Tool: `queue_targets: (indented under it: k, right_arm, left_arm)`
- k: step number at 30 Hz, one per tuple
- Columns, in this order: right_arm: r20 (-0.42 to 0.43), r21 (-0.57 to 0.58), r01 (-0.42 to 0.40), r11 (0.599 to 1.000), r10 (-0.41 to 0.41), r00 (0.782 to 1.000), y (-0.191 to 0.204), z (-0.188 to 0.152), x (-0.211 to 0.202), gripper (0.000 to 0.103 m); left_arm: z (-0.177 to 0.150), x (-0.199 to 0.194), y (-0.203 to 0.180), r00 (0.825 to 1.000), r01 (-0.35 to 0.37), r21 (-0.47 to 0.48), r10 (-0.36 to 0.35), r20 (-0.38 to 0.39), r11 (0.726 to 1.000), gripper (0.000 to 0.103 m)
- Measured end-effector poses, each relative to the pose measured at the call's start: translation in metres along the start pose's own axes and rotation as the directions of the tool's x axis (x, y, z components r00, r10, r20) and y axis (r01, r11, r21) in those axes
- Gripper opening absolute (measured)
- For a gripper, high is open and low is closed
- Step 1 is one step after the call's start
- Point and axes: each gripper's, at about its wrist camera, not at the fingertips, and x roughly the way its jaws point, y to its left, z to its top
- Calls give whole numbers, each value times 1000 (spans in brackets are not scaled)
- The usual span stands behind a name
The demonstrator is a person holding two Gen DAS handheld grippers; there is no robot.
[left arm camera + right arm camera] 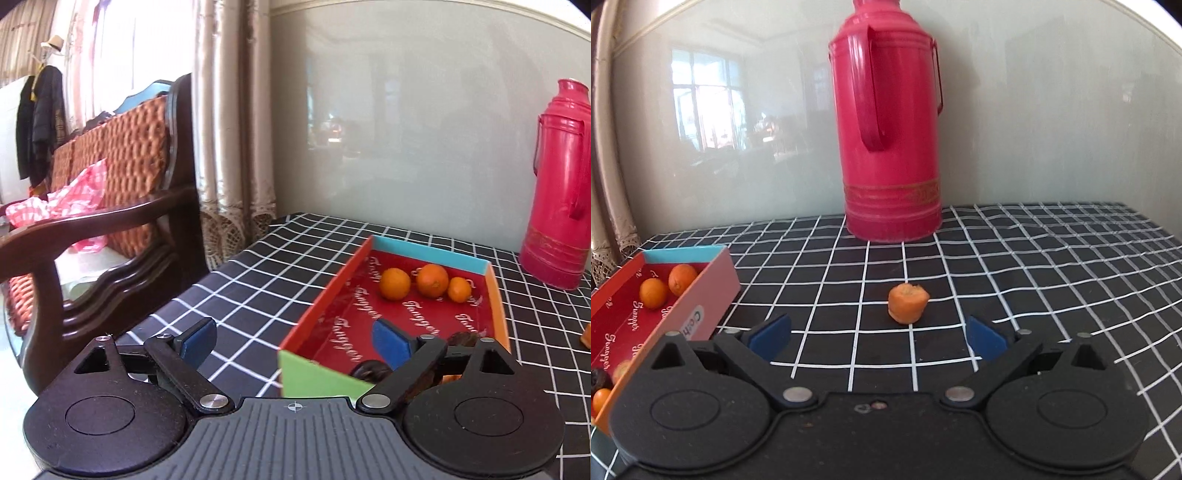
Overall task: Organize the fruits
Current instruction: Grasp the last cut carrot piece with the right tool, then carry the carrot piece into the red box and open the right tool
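A shallow cardboard box (320, 308) with a red inside stands on the checked tablecloth (236, 288). Three oranges (432, 280) lie at its far end, and dark fruits (371, 369) lie at its near end, partly hidden by my finger. My left gripper (291, 336) is open above the box's near left corner, holding nothing. In the right wrist view a cut orange piece (908, 302) rests on the cloth just beyond my right gripper (879, 330), which is open and empty. The same box (713, 288) sits at the left there, with oranges (653, 292) inside.
A tall pink thermos flask (890, 129) stands at the back of the table against the glossy wall; it is also at the right of the left wrist view (557, 184). A wooden armchair (110, 221) with a pink bag and curtains (229, 147) stand left of the table.
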Motion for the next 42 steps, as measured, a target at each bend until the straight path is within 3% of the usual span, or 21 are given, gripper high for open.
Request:
queue_targets:
  k: [11, 15, 21, 26, 32, 35, 38, 42]
  right_arm:
    - [-111, 7, 85, 996, -84, 990, -5, 16, 62, 67]
    - [-147, 8, 99, 995, -97, 984, -7, 14, 77, 50]
    - [-123, -13, 108, 994, -109, 986, -7, 12, 78, 26]
    - [-123, -11, 74, 997, -75, 990, -6, 13, 76, 26]
    - [-46, -34, -34, 999, 32, 998, 14, 15, 48, 26]
    - [-6, -70, -125, 990, 125, 992, 31, 16, 28, 26]
    - [24, -112, -226, 968, 230, 973, 50, 16, 10, 26]
    - [36, -187, -358, 915, 370, 928, 75, 15, -8, 26]
  left_arm:
    - [-7, 3, 29, 996, -83, -37, 83, -15, 996, 94]
    - [-8, 4, 37, 994, -109, -42, 108, -17, 993, 95]
    - [-9, 5, 49, 992, -127, -63, 126, -27, 990, 95]
    - [-9, 6, 49, 992, -122, -69, 121, -28, 990, 95]
    - [-9, 5, 53, 991, -129, -82, 127, -31, 988, 95]
    - [-9, 6, 58, 991, -133, -101, 129, -40, 986, 95]
    - [-10, 6, 62, 990, -135, -108, 130, -49, 985, 95]
    - [-11, 6, 65, 990, -141, -108, 137, -45, 984, 95]
